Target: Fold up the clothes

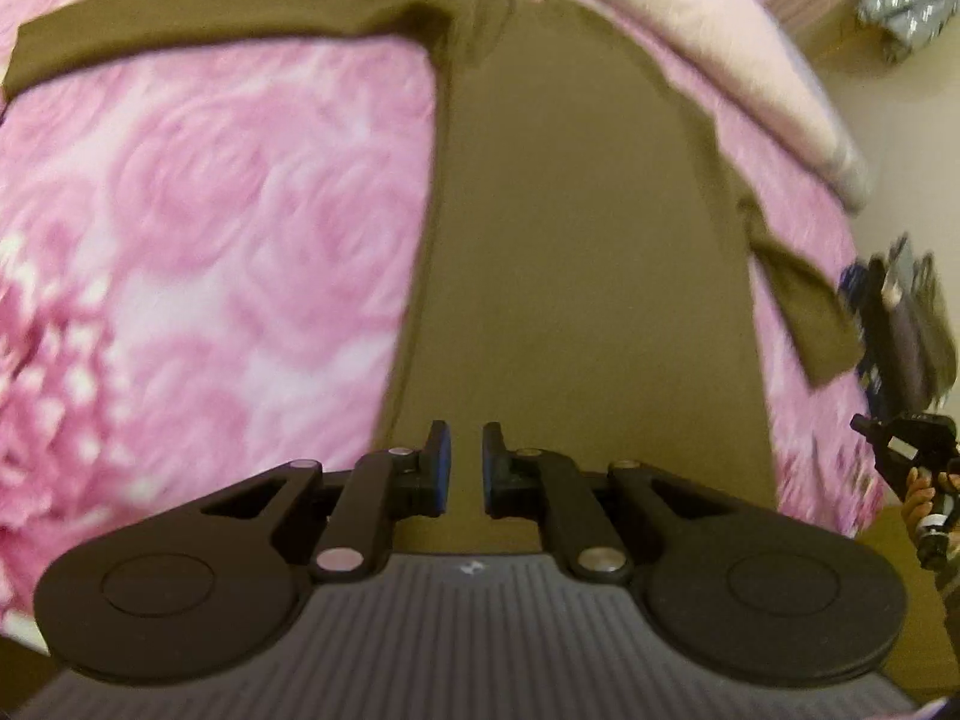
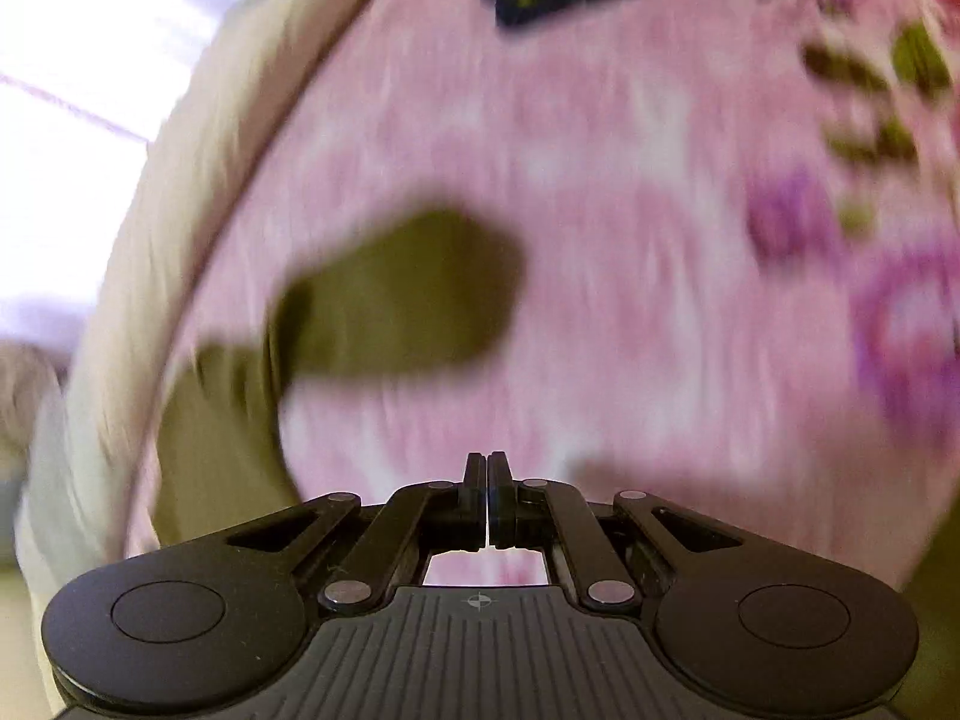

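Olive shirt (image 1: 576, 252), soft and flat, on rose-print bedspread (image 1: 228, 228); left gripper (image 1: 467, 468) slightly parted, right gripper (image 2: 487, 498) closed, both empty.

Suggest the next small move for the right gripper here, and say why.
Probably open the right gripper and lower it onto the sleeve ahead. The olive shirt lies flat on the pink bedspread, that sleeve sticks out sideways, unfolded, and the fingers are shut on nothing.

— Left wrist view? Looks steeply down along its own fingers, close over the olive long-sleeved shirt (image 1: 576, 252) on the pink floral bedspread (image 1: 198, 228).

— Right wrist? Similar downward tilt, blurred. Shares that bedspread and the shirt's short-looking sleeve (image 2: 408, 300).
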`<action>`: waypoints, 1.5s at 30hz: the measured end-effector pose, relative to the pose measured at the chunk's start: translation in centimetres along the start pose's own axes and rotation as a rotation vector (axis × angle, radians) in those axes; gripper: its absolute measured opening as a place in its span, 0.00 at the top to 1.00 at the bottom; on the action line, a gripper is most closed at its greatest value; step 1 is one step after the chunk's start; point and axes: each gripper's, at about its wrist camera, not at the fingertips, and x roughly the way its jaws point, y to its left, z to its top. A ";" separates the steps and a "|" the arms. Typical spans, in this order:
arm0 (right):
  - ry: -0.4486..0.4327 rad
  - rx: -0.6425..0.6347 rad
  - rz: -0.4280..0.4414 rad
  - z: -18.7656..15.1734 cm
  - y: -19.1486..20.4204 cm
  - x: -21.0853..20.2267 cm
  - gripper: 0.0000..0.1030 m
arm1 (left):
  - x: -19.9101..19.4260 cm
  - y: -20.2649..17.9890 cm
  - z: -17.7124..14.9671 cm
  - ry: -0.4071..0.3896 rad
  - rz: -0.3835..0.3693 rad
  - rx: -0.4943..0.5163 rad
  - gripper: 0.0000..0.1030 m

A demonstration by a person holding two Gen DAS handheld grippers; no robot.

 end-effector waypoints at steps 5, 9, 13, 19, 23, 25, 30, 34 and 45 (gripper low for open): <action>-0.076 -0.122 -0.029 8.5 2.1 1.6 0.97 | 1.4 -2.4 2.0 -0.036 -0.008 -0.004 0.94; -0.119 -0.238 -0.136 9.9 2.9 3.4 0.98 | 3.3 -4.0 2.9 -0.037 -0.010 -0.011 0.94; -0.045 -0.296 -0.267 6.6 -0.7 7.3 0.98 | 4.9 -5.2 3.0 -0.020 -0.015 -0.012 0.94; -0.159 -0.486 -0.317 1.3 -1.0 6.1 0.97 | 6.2 -5.9 3.4 0.004 0.000 -0.015 0.94; -0.147 -0.627 -0.407 -2.2 -2.0 6.4 0.70 | 7.2 -6.7 3.7 0.011 -0.006 -0.012 0.94; -0.147 -0.690 -0.420 -2.7 -1.3 5.9 0.72 | 7.7 -7.3 3.9 0.020 -0.021 -0.005 0.94; -0.275 -0.594 -0.244 -0.9 1.6 1.5 1.00 | 8.2 -8.1 3.9 0.027 -0.034 0.024 0.94; -0.137 -0.243 -0.156 4.1 -0.4 2.7 0.17 | 7.9 -8.1 4.1 0.020 -0.028 0.020 0.94; 0.306 -0.229 -0.124 12.5 3.9 13.3 0.75 | 6.7 -7.1 4.6 -0.023 -0.007 -0.025 0.94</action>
